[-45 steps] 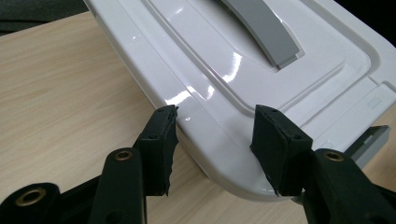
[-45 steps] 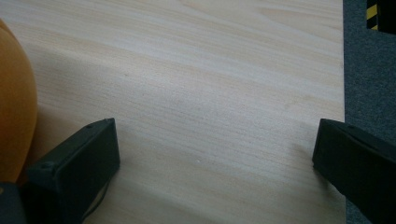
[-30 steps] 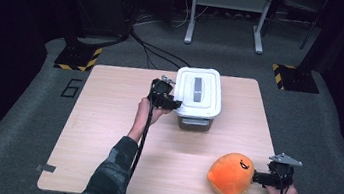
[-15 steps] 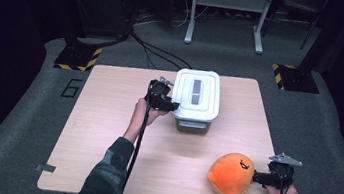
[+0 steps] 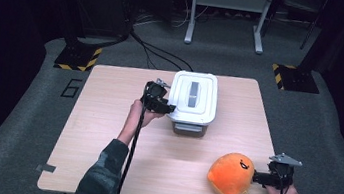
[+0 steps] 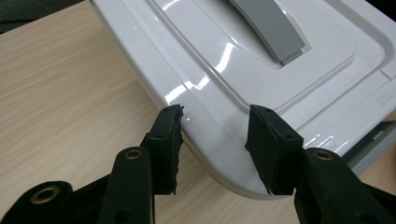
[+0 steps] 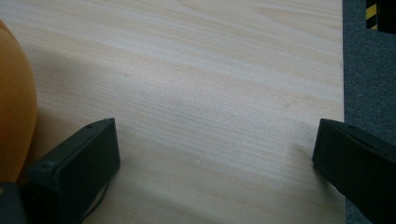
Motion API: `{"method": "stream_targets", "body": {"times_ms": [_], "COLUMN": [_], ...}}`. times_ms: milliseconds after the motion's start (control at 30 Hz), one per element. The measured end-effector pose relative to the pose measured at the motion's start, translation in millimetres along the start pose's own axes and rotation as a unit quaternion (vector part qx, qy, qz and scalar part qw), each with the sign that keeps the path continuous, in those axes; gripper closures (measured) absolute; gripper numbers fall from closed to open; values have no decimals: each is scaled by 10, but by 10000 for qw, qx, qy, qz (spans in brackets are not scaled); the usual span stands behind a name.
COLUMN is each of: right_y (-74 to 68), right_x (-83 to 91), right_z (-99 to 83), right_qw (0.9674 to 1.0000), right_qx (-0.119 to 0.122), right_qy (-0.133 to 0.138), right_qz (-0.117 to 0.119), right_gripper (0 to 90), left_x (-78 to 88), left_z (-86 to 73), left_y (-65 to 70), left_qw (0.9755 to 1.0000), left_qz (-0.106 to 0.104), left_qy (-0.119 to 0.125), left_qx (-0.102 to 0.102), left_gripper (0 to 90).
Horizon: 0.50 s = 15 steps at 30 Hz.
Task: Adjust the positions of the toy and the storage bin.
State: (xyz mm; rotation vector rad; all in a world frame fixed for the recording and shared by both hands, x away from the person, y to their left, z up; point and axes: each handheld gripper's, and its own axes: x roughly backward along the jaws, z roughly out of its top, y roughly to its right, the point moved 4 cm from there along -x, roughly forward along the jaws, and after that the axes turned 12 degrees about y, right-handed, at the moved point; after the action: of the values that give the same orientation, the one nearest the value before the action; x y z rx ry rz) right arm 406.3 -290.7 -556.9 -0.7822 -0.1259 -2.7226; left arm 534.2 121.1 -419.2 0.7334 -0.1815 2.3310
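Note:
A white plastic box (image 5: 192, 99) with a grey handle (image 5: 194, 91) on its lid stands at the middle back of the wooden table (image 5: 101, 123). My left gripper (image 5: 170, 108) is at the box's near-left corner. In the left gripper view its jaws (image 6: 215, 119) stand partly open over the lid's rim (image 6: 210, 98), and I see no pad pressing on it. An orange plush toy (image 5: 231, 176) lies at the front right. My right gripper (image 5: 256, 177) sits just to its right, with its jaws (image 7: 215, 140) wide open over bare wood and the toy (image 7: 14, 116) beside one of them.
The table's right edge (image 7: 343, 93) runs close behind my right gripper, with grey carpet beyond it. A metal stand (image 5: 226, 13) and black equipment with cables (image 5: 120, 14) are on the floor behind the table.
My left gripper has crept slightly toward the near end of the box's left side. The right gripper and the toy have not moved.

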Motion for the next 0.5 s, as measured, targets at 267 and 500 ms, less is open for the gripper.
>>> {"method": "stream_targets", "body": {"times_ms": [267, 500], "right_y": [0, 0], "right_x": [0, 0], "right_z": [0, 0], "right_qw": [10000, 10000], "right_qx": [-1, -1], "right_qy": [0, 1], "right_qz": [-1, -3], "right_gripper": [0, 0], "left_x": [65, 138], "left_z": [-34, -61], "left_y": [-3, -17], "left_qw": [10000, 9998], "left_qz": [-12, 9], "left_qy": [-60, -165], "left_qx": [-11, -114], "left_gripper": [541, 537]}}
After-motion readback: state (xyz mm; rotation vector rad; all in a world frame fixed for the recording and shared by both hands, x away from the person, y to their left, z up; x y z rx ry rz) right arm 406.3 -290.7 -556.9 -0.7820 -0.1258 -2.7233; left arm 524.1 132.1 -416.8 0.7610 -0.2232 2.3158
